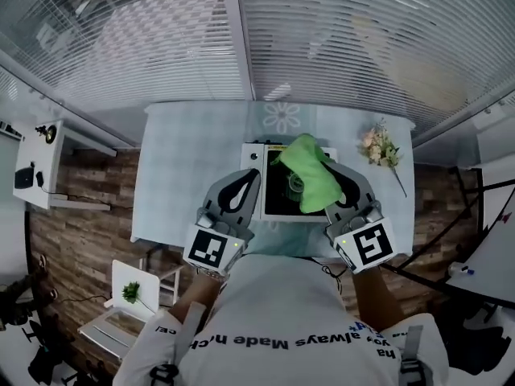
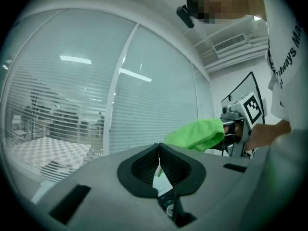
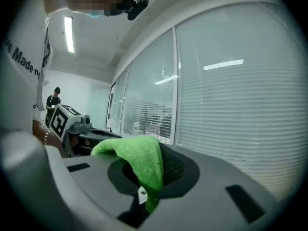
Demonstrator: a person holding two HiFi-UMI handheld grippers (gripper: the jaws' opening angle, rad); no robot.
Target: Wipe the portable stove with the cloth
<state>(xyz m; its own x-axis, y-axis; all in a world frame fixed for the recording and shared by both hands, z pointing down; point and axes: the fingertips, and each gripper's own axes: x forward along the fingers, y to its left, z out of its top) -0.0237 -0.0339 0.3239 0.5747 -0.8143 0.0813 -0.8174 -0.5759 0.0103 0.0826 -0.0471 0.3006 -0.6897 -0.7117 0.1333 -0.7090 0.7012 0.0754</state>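
The portable stove (image 1: 276,199), white with a black top, sits on the table in front of me in the head view. A green cloth (image 1: 311,175) hangs over the stove's right part, pinched in my right gripper (image 1: 332,177). In the right gripper view the cloth (image 3: 142,160) drapes between the jaws and over one of them. My left gripper (image 1: 245,182) hovers at the stove's left edge, jaws shut with nothing held. From the left gripper view (image 2: 159,154) I see the cloth (image 2: 196,134) raised to the right, against the window.
The table (image 1: 185,167) has a pale checked cover. A small bunch of flowers (image 1: 380,145) lies at its right end. Window blinds run along the far side. A white side table (image 1: 36,163) stands left, and a low stool with a plant (image 1: 129,292) near left.
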